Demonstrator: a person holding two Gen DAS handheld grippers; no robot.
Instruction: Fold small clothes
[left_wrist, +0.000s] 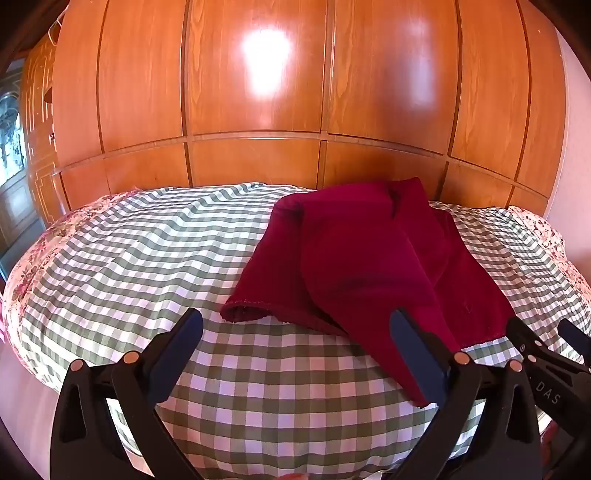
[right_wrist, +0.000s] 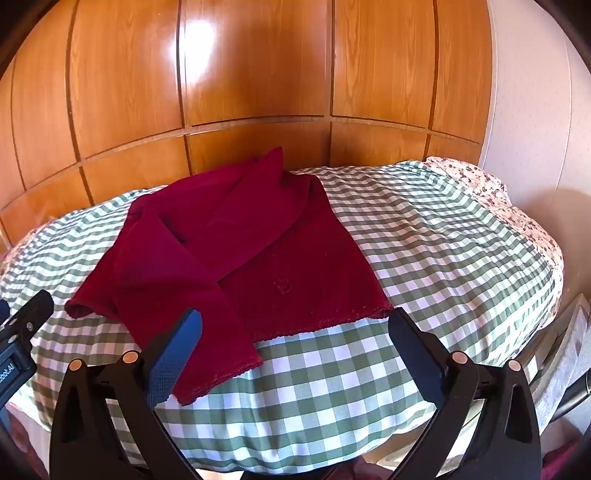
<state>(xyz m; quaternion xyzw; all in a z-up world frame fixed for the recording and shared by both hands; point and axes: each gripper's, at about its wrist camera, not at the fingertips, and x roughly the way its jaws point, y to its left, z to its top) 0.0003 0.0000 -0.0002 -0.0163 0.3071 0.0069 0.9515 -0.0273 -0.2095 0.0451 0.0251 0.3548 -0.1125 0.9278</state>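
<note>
a dark red garment (right_wrist: 236, 251) lies on a green-and-white checked cover (right_wrist: 424, 258), partly folded, with one panel turned over the middle and a sleeve end toward the left. its scalloped hem faces the grippers. the left gripper (left_wrist: 295, 354) hovers above the cover with its 2 jaws spread wide and nothing between the pads; its right finger (left_wrist: 417, 358) stands in front of the garment's near corner. the right gripper (right_wrist: 295, 350) is likewise wide apart and empty, its left finger (right_wrist: 177, 354) over the hem. behind the cover rises a wall of glossy wooden panels (right_wrist: 258, 74). a floral fabric (right_wrist: 491, 192) shows at the cover's edge.
</note>
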